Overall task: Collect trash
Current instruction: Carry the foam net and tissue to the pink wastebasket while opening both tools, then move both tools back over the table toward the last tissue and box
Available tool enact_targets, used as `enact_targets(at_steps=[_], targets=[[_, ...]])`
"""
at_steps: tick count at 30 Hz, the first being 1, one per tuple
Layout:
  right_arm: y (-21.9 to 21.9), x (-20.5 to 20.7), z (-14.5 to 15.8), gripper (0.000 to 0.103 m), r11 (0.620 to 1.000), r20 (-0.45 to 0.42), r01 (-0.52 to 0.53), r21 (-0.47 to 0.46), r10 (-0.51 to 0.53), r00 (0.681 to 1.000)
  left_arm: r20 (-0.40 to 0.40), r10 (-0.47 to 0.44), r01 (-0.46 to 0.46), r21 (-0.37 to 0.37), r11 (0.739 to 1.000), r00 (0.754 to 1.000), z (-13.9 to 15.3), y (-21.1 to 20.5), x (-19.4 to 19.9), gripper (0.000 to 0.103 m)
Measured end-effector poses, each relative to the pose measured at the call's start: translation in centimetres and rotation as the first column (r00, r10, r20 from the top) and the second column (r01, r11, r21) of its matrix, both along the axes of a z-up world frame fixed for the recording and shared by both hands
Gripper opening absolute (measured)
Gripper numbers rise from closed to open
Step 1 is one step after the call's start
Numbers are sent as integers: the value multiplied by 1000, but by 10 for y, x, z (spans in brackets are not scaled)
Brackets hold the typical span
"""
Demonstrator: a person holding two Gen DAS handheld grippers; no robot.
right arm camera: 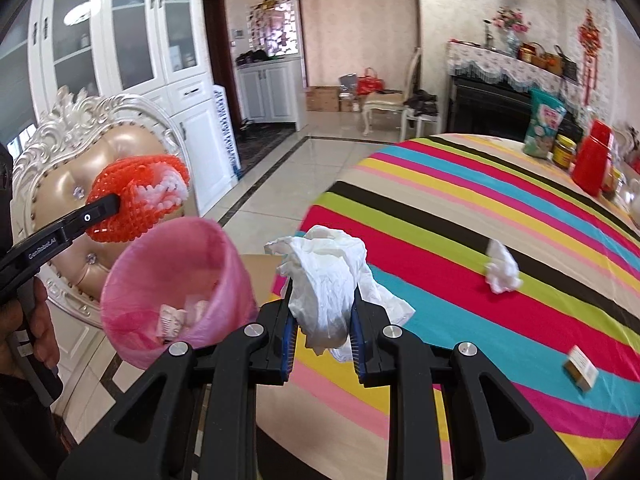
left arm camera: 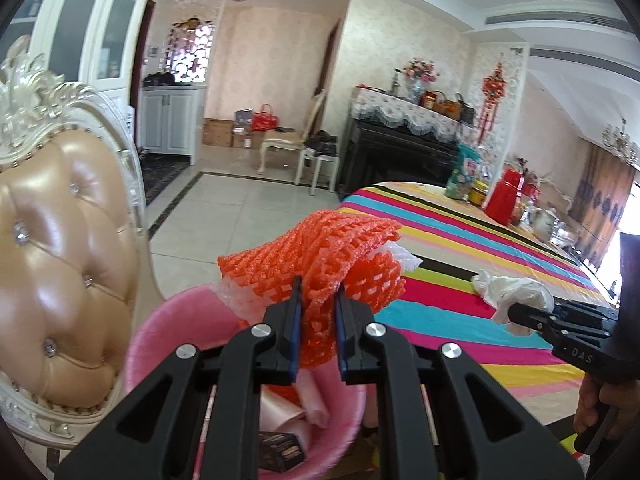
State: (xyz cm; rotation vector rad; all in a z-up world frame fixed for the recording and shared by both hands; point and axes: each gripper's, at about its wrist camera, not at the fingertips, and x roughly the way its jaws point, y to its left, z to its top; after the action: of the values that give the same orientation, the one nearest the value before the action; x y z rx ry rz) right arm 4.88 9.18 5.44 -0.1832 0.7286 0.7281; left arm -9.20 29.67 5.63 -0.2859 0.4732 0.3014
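Observation:
My left gripper (left arm camera: 318, 292) is shut on an orange foam net (left arm camera: 320, 256) with white foam in it, held above the pink-lined trash bin (left arm camera: 160, 332). The bin (right arm camera: 176, 276) stands beside the table and holds several scraps. My right gripper (right arm camera: 322, 300) is shut on a crumpled white tissue (right arm camera: 324, 276) over the near edge of the striped table (right arm camera: 480, 240). Another crumpled tissue (right arm camera: 502, 268) and a small box (right arm camera: 582, 368) lie on the table. In the right wrist view the left gripper with the net (right arm camera: 136, 196) is at the left.
An ornate padded chair (left arm camera: 60, 240) stands just behind the bin. Bottles, a red flask (right arm camera: 594, 164) and a bag (right arm camera: 544, 124) crowd the table's far end. The tiled floor (left arm camera: 240, 208) stretches towards a piano (left arm camera: 400, 152) and chairs.

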Motion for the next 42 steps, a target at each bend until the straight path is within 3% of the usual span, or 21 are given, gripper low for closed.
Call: enact_targets(at_steps=[19, 30, 31, 32, 34, 36, 42], targets=[[129, -34, -18, 23, 973, -59, -231, -11, 230, 971, -37, 154, -155, -36, 987, 987, -20, 55, -31, 18], [161, -38, -34, 24, 959, -74, -281, -29, 278, 958, -36, 179, -181, -56, 982, 983, -28, 65, -39, 25], [163, -39, -36, 26, 958, -75, -285, -32, 282, 956, -35, 179, -180, -59, 982, 983, -28, 65, -39, 27], [163, -38, -37, 28, 958, -77, -286, -34, 283, 956, -38, 180, -182, -62, 981, 983, -29, 65, -39, 37], [164, -37, -41, 46, 957, -82, -289, -38, 285, 955, -41, 181, -184, -72, 980, 983, -31, 66, -38, 48], [163, -36, -42, 56, 957, -79, -287, -37, 283, 956, -51, 182, -186, -78, 979, 982, -34, 67, -36, 50], [158, -31, -50, 56, 962, -84, -269, -51, 265, 961, -58, 187, -192, -81, 978, 981, -36, 66, -37, 51]])
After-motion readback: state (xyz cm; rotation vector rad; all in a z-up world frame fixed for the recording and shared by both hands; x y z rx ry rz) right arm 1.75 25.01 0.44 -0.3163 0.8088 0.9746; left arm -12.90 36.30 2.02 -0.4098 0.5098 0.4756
